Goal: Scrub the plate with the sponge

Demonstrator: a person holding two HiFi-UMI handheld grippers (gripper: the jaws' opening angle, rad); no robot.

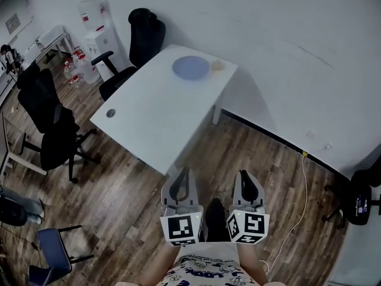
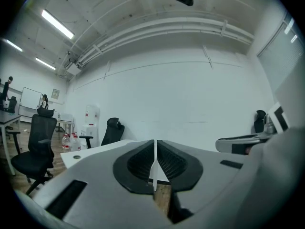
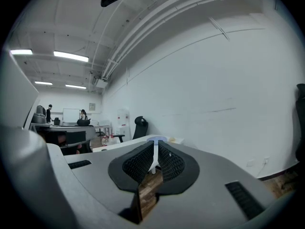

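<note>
A round blue plate (image 1: 190, 68) lies near the far end of a white table (image 1: 155, 115), with a small yellowish sponge (image 1: 218, 65) just to its right. Both grippers are held side by side over the wood floor, well short of the table's near corner. The left gripper (image 1: 181, 174) has its jaws together with nothing between them, and so has the right gripper (image 1: 246, 176). In the right gripper view the plate (image 3: 157, 138) and sponge (image 3: 174, 140) show just beyond the shut right gripper (image 3: 156, 149). The left gripper (image 2: 155, 147) faces the table (image 2: 95, 151).
Black office chairs (image 1: 50, 121) (image 1: 140, 40) stand left of and behind the table. A water dispenser (image 1: 98, 37) and bottles (image 1: 74, 70) are at the back left, a blue chair (image 1: 56, 249) at the near left. A white wall (image 1: 286, 58) runs behind; a cable (image 1: 300, 201) lies on the floor.
</note>
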